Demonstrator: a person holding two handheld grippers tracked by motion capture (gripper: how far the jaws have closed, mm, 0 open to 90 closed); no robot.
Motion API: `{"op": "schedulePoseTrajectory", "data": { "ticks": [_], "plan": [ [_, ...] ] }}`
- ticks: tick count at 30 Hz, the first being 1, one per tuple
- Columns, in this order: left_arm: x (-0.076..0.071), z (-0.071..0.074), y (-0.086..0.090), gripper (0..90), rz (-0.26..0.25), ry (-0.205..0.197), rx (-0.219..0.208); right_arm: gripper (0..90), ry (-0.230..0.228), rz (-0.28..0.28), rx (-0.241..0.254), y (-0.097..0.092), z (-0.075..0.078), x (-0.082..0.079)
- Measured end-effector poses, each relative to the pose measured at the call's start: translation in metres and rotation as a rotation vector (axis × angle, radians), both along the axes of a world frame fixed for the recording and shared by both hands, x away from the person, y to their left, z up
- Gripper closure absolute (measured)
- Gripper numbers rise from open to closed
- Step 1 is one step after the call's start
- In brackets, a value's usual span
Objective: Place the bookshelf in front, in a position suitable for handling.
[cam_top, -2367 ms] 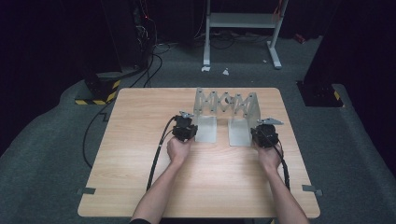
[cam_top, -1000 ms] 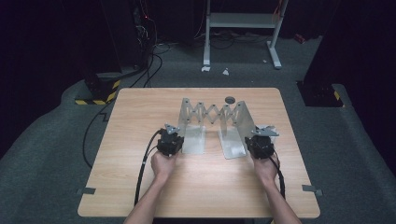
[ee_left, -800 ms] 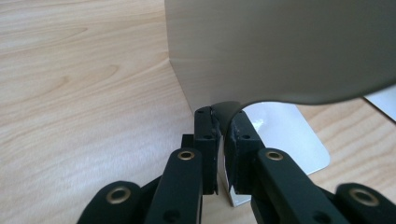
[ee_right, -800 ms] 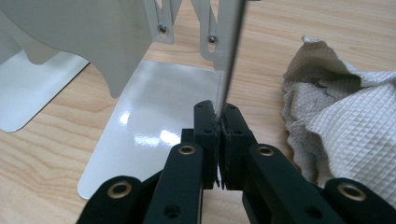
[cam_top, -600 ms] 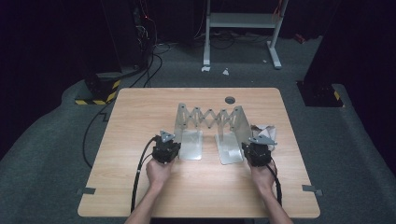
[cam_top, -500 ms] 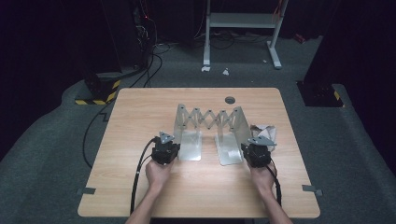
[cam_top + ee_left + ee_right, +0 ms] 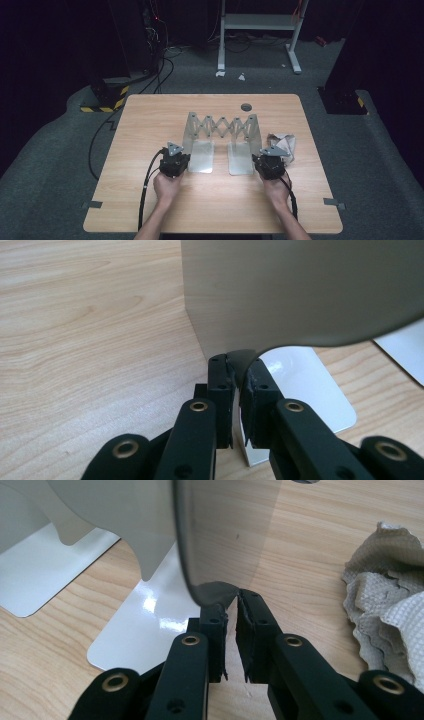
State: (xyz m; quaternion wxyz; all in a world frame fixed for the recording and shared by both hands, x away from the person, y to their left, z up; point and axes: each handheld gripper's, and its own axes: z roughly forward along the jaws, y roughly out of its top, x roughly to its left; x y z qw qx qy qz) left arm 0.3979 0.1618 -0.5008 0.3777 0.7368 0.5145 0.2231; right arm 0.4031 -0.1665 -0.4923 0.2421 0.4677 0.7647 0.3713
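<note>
On the wooden table [image 7: 150,115], the folding metal rack [image 7: 221,131] sits nearer me than before. My left gripper [image 7: 239,385] clamps its plate; my right gripper's [image 7: 231,611] jaws have just been loosening around theirs.

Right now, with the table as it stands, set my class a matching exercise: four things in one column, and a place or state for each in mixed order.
Things:
1. rack
2. cloth
3. hole
4. left gripper

Places or states:
A. in the table, near its far edge
B. crumpled, right of the rack
C. shut on the rack's left end
D. silver, standing mid-table

Pairs: 1-D, 2-B, 3-A, 4-C
</note>
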Motion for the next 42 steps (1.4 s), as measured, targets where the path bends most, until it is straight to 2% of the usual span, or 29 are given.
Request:
{"op": "schedulePoseTrajectory", "data": {
  "ticks": [5,9,15,18,20,23,25,28,30,33,35,37,38,40,42],
  "plan": [
    [0.005,0.0,-0.001,83.3,0.016,-0.003,-0.005,82.1,0.004,0.005,-0.004,0.003,0.001,0.009],
    [0.01,0.0,-0.001,82.7,0.022,-0.004,0.007,80.0,0.004,0.017,0.009,0.004,0.0,0.013],
    [0.011,-0.006,0.001,58.8,0.04,0.005,-0.003,64.6,0.021,0.058,0.074,-0.005,0.0,0.013],
    [0.011,-0.01,0.004,51.6,0.052,0.009,-0.011,58.3,0.006,0.048,0.098,-0.015,0.006,0.007],
    [0.012,-0.012,0.005,48.0,0.057,0.022,-0.008,55.3,0.002,0.038,0.111,-0.024,0.009,0.004],
    [0.013,-0.017,0.006,43.9,0.065,0.035,0.012,52.7,0.006,0.031,0.105,-0.035,0.01,0.003],
    [0.015,-0.021,0.005,41.9,0.08,0.045,0.015,52.1,0.021,0.031,0.124,-0.045,0.011,0.005],
    [0.017,-0.024,0.005,41.3,0.084,0.054,0.023,48.4,0.009,0.028,0.158,-0.057,0.014,0.003],
    [0.018,-0.025,0.006,41.4,0.09,0.061,0.018,46.6,-0.02,0.013,0.136,-0.063,0.017,0.001],
    [0.02,-0.029,0.005,41.3,0.099,0.067,0.022,44.8,-0.032,-0.034,0.105,-0.071,0.018,0.005],
    [0.021,-0.03,0.005,40.4,0.098,0.063,0.027,43.8,-0.024,-0.08,0.093,-0.078,0.017,0.012],
    [0.021,-0.031,0.005,39.8,0.097,0.053,0.039,43.7,-0.03,-0.113,0.052,-0.082,0.017,0.019],
    [0.021,-0.031,0.004,38.4,0.094,0.047,0.048,43.6,-0.026,-0.124,0.02,-0.082,0.017,0.024],
    [0.022,-0.032,0.005,37.5,0.093,0.039,0.051,43.2,-0.027,-0.13,-0.007,-0.082,0.016,0.032],
    [0.022,-0.032,0.006,37.5,0.087,0.039,0.058,41.9,-0.004,-0.144,-0.033,-0.083,0.014,0.042]
  ]
}}
